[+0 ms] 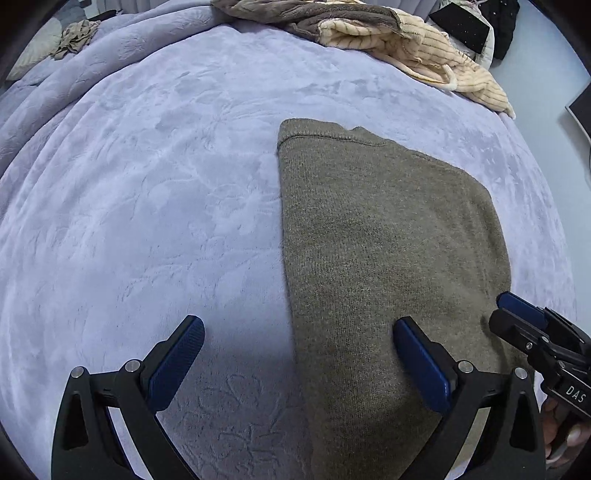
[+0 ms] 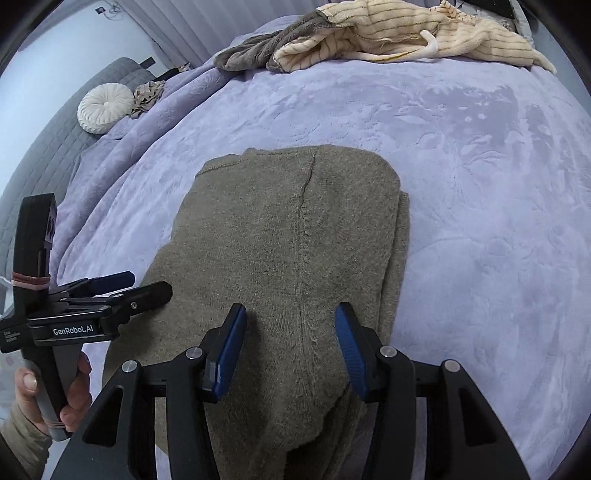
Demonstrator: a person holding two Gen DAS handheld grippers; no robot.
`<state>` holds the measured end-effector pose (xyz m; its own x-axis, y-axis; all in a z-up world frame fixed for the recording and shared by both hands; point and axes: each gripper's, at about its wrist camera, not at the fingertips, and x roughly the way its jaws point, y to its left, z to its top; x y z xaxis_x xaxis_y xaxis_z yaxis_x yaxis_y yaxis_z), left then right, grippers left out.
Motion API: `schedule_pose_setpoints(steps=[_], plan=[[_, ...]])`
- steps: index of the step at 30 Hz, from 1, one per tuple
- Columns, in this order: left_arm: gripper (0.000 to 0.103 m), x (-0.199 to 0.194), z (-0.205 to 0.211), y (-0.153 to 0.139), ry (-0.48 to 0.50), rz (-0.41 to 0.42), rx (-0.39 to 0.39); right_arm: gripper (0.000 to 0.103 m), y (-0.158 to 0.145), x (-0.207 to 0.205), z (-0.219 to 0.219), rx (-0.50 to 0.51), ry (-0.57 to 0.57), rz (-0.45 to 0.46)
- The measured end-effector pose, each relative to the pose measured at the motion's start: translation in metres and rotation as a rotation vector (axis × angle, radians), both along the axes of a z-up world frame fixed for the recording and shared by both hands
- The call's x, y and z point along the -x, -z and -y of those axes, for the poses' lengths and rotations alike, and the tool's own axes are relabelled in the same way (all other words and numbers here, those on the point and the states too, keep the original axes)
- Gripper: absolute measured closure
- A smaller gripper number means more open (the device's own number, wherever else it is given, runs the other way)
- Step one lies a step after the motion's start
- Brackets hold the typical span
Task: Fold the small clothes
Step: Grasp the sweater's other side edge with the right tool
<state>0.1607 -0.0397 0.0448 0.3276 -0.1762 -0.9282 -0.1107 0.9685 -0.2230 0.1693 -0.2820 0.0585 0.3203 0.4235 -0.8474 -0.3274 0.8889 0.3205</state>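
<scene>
Folded olive knit garment (image 2: 280, 236) on lilac bed (image 2: 480, 184), near edge cut off at frame bottom. Left gripper (image 1: 299, 343) jaws wide apart, empty; right gripper (image 2: 291, 325) jaws parted above garment, gripping nothing.

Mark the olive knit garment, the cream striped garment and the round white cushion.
olive knit garment (image 2: 280, 236): right wrist view, middle of its top layer.
cream striped garment (image 2: 388, 33): right wrist view, ribbed middle.
round white cushion (image 2: 105, 108): right wrist view, centre.

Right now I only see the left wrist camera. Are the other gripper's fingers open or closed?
Observer: Open. The right wrist view shows the right gripper over the brown sweater, pinching nothing.
Operator: Is the sweater smooth in the middle?
Observer: Not quite. A raised seam line runs down its middle, toward those fingers.
Operator: Is it folded already?
Observer: Partly. Its right edge shows stacked layers.
</scene>
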Motion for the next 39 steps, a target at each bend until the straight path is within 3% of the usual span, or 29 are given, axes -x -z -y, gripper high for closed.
schedule_pose_setpoints(steps=[4,9,13,19,24,29,33,35,39], plan=[[0.000,0.017,-0.005,-0.015,-0.001,0.019,0.075,0.029,-0.025,0.027,0.019,-0.016,0.037,0.070],[0.000,0.036,0.004,-0.020,0.060,0.005,0.147,0.028,-0.044,0.057,0.049,-0.057,0.105,0.106],[0.000,0.040,0.010,-0.017,0.089,0.002,0.133,0.028,-0.044,0.064,0.060,-0.040,0.126,0.108],[0.000,0.027,0.008,-0.001,0.096,-0.032,0.242,0.028,-0.021,0.045,0.071,-0.079,0.164,0.031],[0.000,0.006,0.003,0.023,0.107,-0.102,0.439,0.028,0.010,0.013,0.059,-0.123,0.156,-0.077],[0.000,-0.009,-0.004,0.040,0.090,-0.134,0.533,0.028,0.035,-0.014,0.047,-0.185,0.161,-0.167],[0.000,-0.013,0.001,0.039,0.114,-0.126,0.541,0.028,0.047,-0.020,0.038,-0.232,0.139,-0.204],[0.000,-0.014,0.009,0.039,0.133,-0.120,0.503,0.035,0.050,-0.019,0.031,-0.239,0.118,-0.202],[0.026,-0.014,0.022,0.035,0.150,-0.101,0.399,0.055,0.054,-0.021,0.024,-0.268,0.103,-0.223]])
